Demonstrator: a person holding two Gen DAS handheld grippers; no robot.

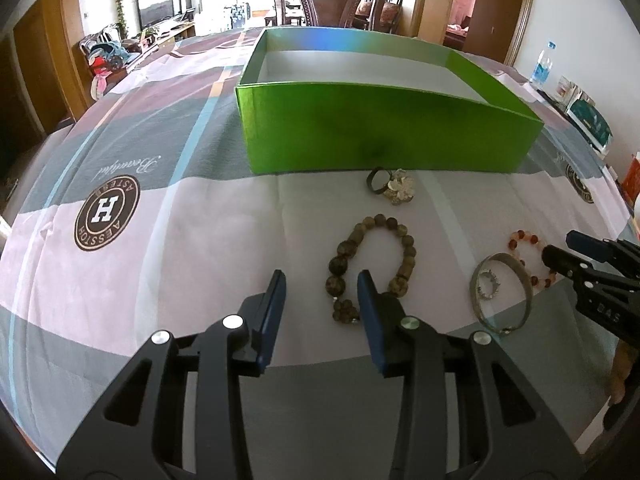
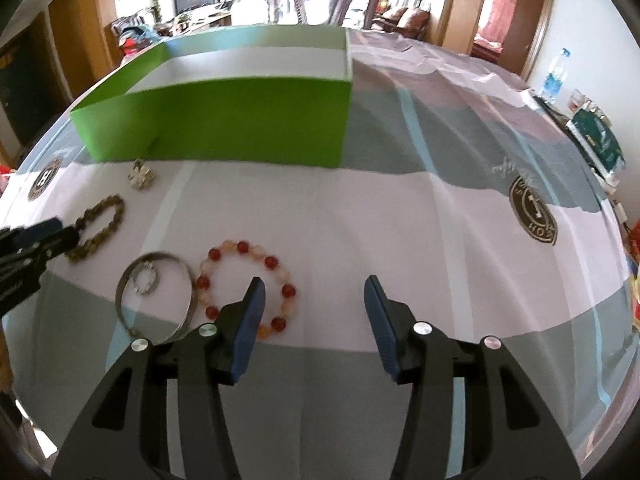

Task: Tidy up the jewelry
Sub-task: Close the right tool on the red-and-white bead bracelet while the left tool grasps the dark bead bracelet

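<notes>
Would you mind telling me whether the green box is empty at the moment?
As far as visible, empty: the green box shows only bare white inside, though its near wall hides part of the floor. The jewelry lies outside.

We see our left gripper (image 1: 322,276) as two black plastic arms with triangular cut-outs, each ending in a flat finger faced with a dark blue pad (image 1: 276,312). Four round silver screw heads sit across its knuckles, the one at about ten o'clock from the frame centre brightest. Our right gripper (image 2: 314,282) is built the same: black ribbed arms, blue pads (image 2: 248,320) with a fine textured face, four silver screws in a row. In the left wrist view the right gripper comes in at three o'clock, black with a blue tip, and bears pale raised letters, partly unreadable.
</notes>
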